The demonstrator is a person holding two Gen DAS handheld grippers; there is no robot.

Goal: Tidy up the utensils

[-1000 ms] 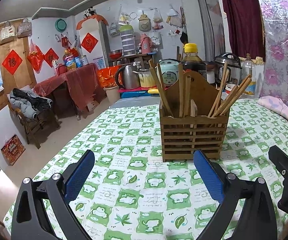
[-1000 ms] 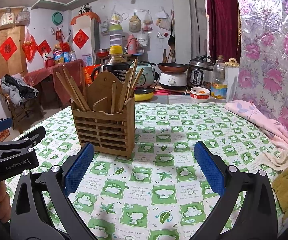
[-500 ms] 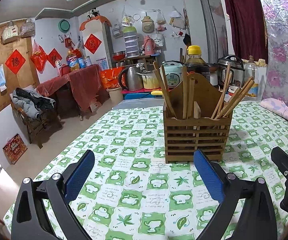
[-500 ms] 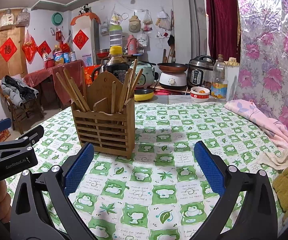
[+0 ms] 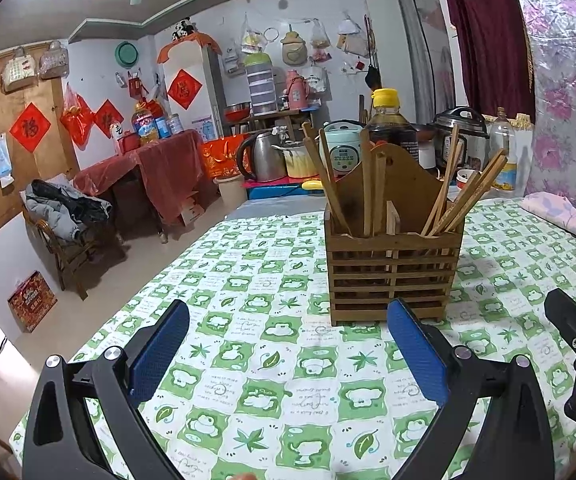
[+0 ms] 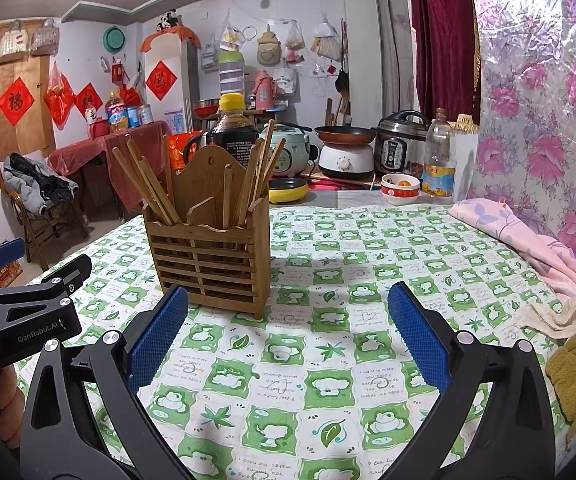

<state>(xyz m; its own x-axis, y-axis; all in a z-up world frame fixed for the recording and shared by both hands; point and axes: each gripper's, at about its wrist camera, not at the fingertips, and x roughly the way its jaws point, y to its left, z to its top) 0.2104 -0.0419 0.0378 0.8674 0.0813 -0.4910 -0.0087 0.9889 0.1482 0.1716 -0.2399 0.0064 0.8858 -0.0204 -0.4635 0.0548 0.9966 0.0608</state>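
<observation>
Left gripper (image 5: 288, 354) and right gripper (image 6: 288, 334) both jaws apart, empty, near wooden holder (image 6: 211, 256) of chopsticks (image 6: 147, 186).

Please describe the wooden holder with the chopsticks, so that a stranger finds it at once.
Look at the table with the green-and-white cloth. The holder stands alone on it, a slatted brown wooden box with chopsticks sticking out. Nothing else on the cloth is wooden.

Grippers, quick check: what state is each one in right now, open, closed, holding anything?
Left gripper: open, fingers spread wide, holding nothing.
Right gripper: open, fingers spread wide, holding nothing.
</observation>
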